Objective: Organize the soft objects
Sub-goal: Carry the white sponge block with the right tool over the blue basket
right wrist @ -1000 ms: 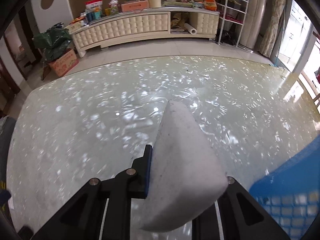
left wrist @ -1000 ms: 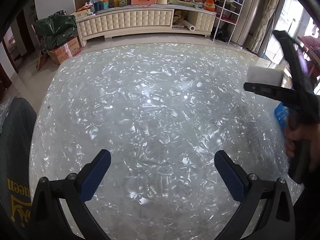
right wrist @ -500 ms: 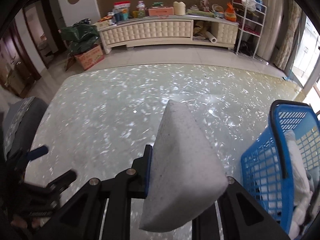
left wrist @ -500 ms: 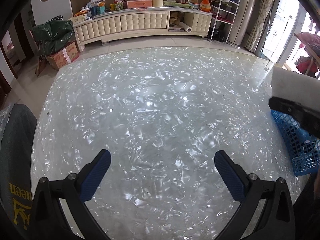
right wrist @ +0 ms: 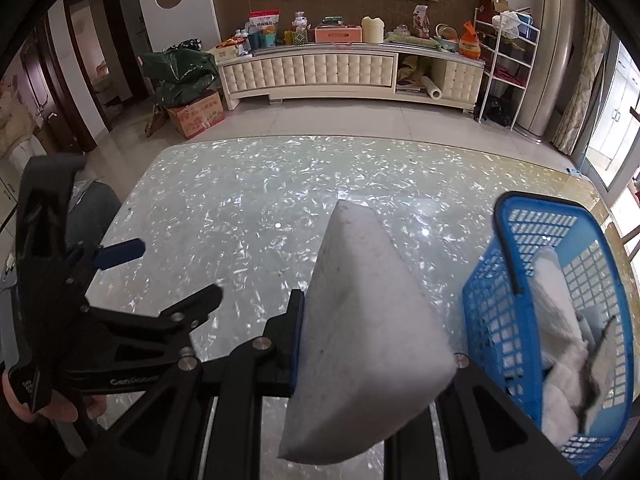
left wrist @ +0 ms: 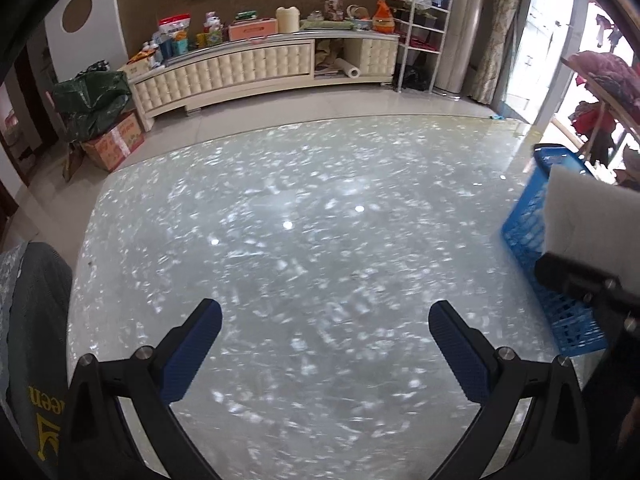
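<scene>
My right gripper (right wrist: 376, 328) is shut on a white foam sponge block (right wrist: 368, 320) and holds it above the table, just left of a blue plastic basket (right wrist: 504, 316). The basket holds white soft cloths (right wrist: 560, 336). In the left wrist view the sponge (left wrist: 588, 216) and right gripper (left wrist: 580, 276) show at the right edge in front of the basket (left wrist: 532, 232). My left gripper (left wrist: 324, 340) is open and empty over the table's near part; it also shows in the right wrist view (right wrist: 156, 268) at the left.
The shiny pearl-patterned table (left wrist: 300, 220) spans both views. A grey chair back (left wrist: 32, 320) stands at its left edge. Beyond the table are a cream TV cabinet (left wrist: 256, 68), a cardboard box (left wrist: 116, 144) and a white rack (left wrist: 420, 36).
My right gripper has carried the sponge rightward to the blue basket, which has come fully into view. My left gripper stays open and has tilted up a little.
</scene>
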`<action>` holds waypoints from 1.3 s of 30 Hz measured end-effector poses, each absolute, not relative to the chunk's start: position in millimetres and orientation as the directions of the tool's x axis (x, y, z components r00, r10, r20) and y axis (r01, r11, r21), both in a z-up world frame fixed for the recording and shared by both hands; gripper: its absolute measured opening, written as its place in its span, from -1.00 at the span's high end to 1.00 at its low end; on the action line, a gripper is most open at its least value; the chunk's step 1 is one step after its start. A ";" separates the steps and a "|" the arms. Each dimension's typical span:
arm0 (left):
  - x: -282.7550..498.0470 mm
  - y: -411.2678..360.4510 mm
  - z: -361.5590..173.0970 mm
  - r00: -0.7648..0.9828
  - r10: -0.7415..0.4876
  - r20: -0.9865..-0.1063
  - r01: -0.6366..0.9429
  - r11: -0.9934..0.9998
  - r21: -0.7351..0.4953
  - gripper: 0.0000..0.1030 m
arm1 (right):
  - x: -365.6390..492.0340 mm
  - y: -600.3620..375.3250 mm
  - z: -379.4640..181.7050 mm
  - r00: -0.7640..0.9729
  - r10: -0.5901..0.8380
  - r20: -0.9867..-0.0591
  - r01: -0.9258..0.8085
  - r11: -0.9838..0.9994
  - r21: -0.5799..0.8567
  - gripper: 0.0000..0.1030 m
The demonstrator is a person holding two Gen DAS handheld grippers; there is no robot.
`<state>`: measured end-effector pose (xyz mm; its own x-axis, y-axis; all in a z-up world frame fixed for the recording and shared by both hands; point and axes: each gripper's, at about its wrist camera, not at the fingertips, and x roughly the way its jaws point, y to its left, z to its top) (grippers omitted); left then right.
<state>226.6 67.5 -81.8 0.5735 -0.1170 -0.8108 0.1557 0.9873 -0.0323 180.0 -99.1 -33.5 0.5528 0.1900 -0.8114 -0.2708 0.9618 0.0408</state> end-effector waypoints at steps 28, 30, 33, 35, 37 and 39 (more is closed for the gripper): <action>201.4 -26.7 -34.7 0.509 -0.313 -0.802 0.275 0.942 -0.194 -1.00 | 147.6 -159.0 2.1 0.654 0.136 -0.744 -0.195 0.981 0.008 0.66; 201.4 -31.9 -28.4 0.519 -0.305 -0.798 0.272 0.944 -0.184 -1.00 | 145.3 -167.8 4.4 0.662 0.128 -0.739 -0.189 0.982 0.000 0.66; 201.4 -43.3 -18.6 0.536 -0.303 -0.788 0.267 0.946 -0.182 -1.00 | 143.5 -180.7 2.6 0.665 0.113 -0.739 -0.182 0.983 -0.014 0.65; 202.9 -57.6 -13.0 0.536 -0.317 -0.783 0.282 0.941 -0.188 -1.00 | 140.9 -189.2 0.6 0.663 0.103 -0.742 -0.178 0.984 -0.022 0.65; 203.9 -73.2 -10.4 0.537 -0.316 -0.782 0.301 0.938 -0.173 -1.00 | 139.4 -197.2 -1.2 0.660 0.093 -0.746 -0.169 0.985 -0.027 0.65; 205.1 -90.4 -8.7 0.537 -0.313 -0.783 0.322 0.934 -0.153 -1.00 | 138.4 -205.3 -2.2 0.657 0.083 -0.749 -0.158 0.987 -0.029 0.65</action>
<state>205.1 -90.4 -8.7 0.5369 -0.3132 -0.7833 0.3218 0.9344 -0.1531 138.4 -205.3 -2.2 0.6569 0.0835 -0.7494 -0.1583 0.9870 -0.0288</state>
